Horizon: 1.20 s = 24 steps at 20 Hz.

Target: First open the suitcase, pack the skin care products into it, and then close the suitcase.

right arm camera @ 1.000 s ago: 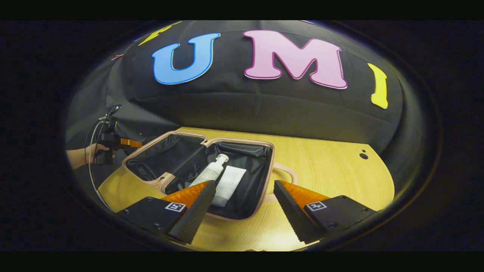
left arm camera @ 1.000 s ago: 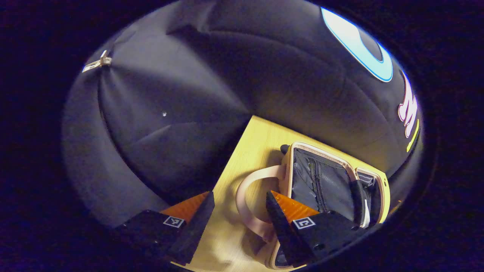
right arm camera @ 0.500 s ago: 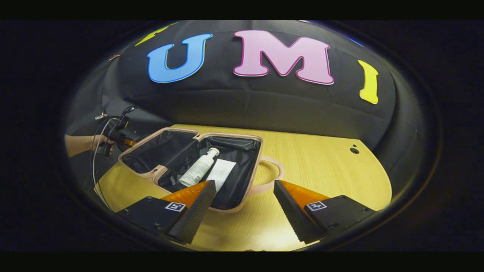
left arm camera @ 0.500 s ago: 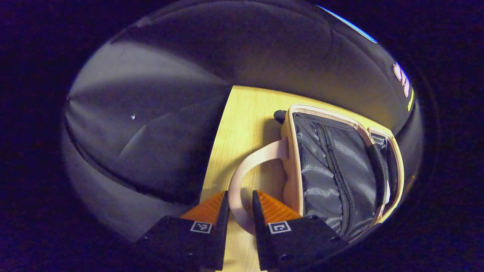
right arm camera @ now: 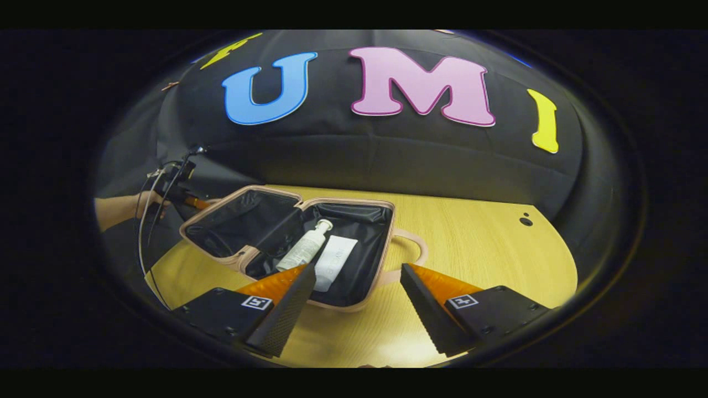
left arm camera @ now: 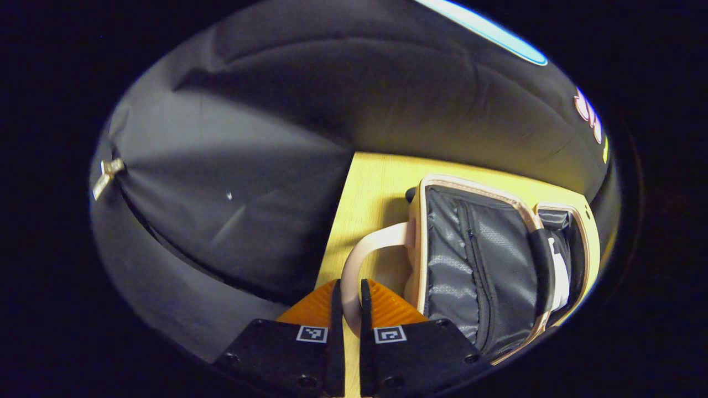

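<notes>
A wooden counter point(right arm camera: 470, 243) carries an open suitcase point(right arm camera: 354, 279), its two halves spread flat and lined with dark fabric. In the right gripper view the case lies just ahead of the right gripper point(right arm camera: 354, 301) and a little to its left. That gripper hangs above the counter with its fingers spread wide and nothing between them.

The half of the case nearer the right gripper holds the skin care products: a white pump bottle point(right arm camera: 306, 249) lying on its side, and a flat white tube point(right arm camera: 333, 261) touching it on the side nearer the gripper's centre line.

In the left gripper view the suitcase point(left arm camera: 475, 260) lies ahead and to the right. Its pale loop handle point(left arm camera: 365, 249) curves out from the lid half toward the gripper. The left gripper point(left arm camera: 348, 309) is nearly closed, and both fingers press on that handle's band.

The shell looks rigid and probably light, so the lid should swing on its hinge as one piece. The handle looks like a thin, somewhat flexible strap, a fair place to hold, though it may bend before the lid follows. The bottle and tube look smooth and may slide once the case tips.
</notes>
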Each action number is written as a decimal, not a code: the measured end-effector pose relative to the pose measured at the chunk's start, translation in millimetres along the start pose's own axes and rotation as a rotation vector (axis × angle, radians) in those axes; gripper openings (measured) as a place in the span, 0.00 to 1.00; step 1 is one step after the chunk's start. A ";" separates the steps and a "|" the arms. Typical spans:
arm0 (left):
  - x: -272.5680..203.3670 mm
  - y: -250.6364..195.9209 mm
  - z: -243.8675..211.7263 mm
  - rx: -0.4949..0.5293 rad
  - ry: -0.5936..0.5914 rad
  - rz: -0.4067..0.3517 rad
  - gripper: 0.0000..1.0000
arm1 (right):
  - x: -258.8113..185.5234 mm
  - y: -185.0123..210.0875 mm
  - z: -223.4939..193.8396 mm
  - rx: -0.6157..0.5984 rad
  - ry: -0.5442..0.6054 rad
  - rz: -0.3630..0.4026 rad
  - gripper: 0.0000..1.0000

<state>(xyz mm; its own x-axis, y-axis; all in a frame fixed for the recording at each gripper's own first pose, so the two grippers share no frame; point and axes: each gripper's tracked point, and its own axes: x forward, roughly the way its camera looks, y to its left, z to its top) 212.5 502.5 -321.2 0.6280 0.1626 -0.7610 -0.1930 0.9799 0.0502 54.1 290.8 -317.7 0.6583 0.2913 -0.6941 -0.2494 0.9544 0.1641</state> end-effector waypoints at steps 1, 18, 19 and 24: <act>-18.0 -2.7 12.4 0.027 -0.033 0.013 0.16 | -2.9 0.5 2.4 0.007 -0.009 0.002 0.98; -229.2 -286.7 125.6 0.251 -0.485 -0.136 0.09 | -76.2 -96.0 39.0 0.056 -0.127 -0.055 0.98; -230.0 -301.7 123.1 0.241 -0.491 -0.153 0.09 | -77.2 -105.4 37.9 0.052 -0.125 -0.058 0.98; -227.7 -388.8 101.6 0.182 -0.515 -0.227 0.09 | -73.7 -150.2 27.4 0.044 -0.114 -0.056 0.98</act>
<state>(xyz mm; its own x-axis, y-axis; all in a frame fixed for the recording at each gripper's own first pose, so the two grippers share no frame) 221.1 96.1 -101.7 0.9323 -0.0634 -0.3561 0.0933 0.9934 0.0674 62.5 127.8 -272.0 0.7474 0.2407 -0.6193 -0.1803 0.9706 0.1595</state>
